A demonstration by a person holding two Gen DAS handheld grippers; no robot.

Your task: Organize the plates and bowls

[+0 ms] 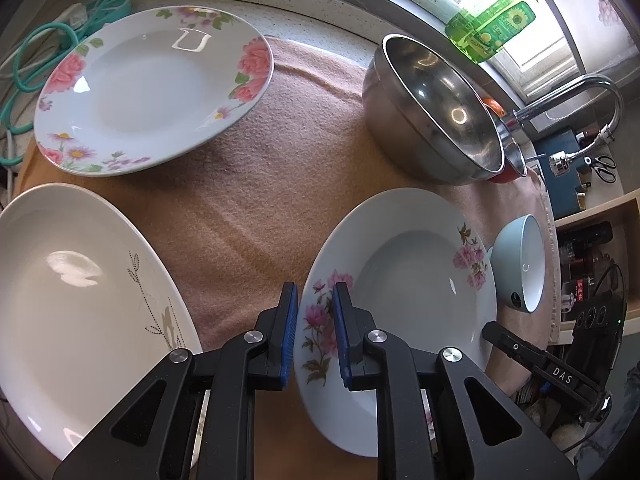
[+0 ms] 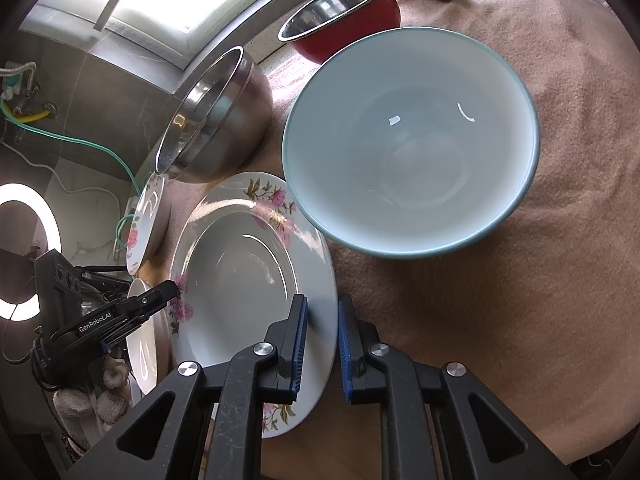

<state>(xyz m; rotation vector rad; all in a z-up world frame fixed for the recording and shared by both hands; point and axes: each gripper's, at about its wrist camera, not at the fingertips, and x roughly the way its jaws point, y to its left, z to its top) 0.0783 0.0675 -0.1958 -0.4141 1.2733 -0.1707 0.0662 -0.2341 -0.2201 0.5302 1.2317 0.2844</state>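
A white round plate with pale pink peonies and olive-green leaves on its rim (image 1: pixel 400 280) lies on a salmon-pink fleecy cloth (image 1: pixel 256 184); beyond it a white plate with bright pink roses and small purple flowers (image 1: pixel 152 88); to its left a plain white plate with a thin gold-brown bamboo sprig (image 1: pixel 76 300); on its other side a pale blue ceramic bowl, white inside (image 2: pixel 412 140), a shiny silver steel bowl (image 1: pixel 436 112) and a red-sided steel bowl (image 2: pixel 344 16); black grippers carry blue fingers (image 1: pixel 290 332)
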